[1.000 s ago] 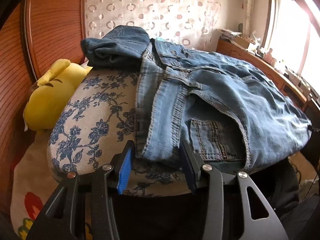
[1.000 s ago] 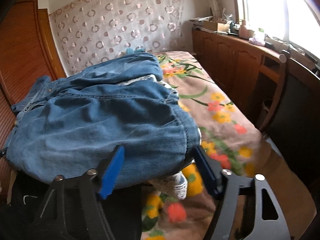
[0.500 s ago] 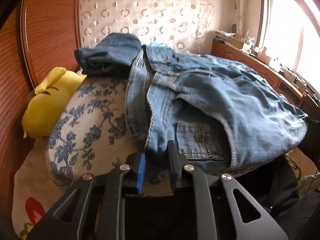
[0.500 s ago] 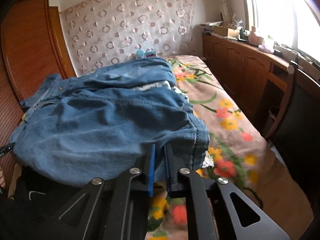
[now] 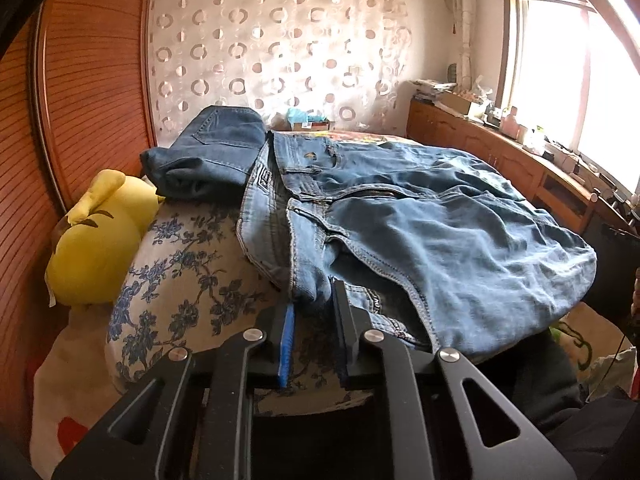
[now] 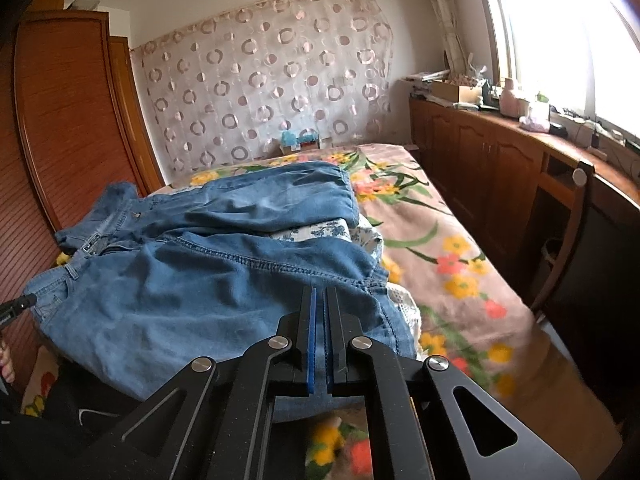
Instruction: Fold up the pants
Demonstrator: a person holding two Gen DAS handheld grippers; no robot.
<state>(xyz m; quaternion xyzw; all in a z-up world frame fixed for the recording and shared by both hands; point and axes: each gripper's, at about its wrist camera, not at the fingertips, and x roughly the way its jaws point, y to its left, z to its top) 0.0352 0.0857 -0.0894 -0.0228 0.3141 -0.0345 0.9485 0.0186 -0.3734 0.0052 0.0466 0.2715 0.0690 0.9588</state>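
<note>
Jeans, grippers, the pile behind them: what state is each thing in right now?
Light jeans: spread over the floral cushion, not yet folded, near edge gripped at both ends.
Dark jeans: folded, lying behind the light pair.
Left gripper: shut on the waistband corner.
Right gripper: shut on the leg hem.
Yellow plush toy: lying against the wooden wall.

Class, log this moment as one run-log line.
left gripper: shut on jeans waistband | right gripper: shut on hem | stage: first fold not yet made
</note>
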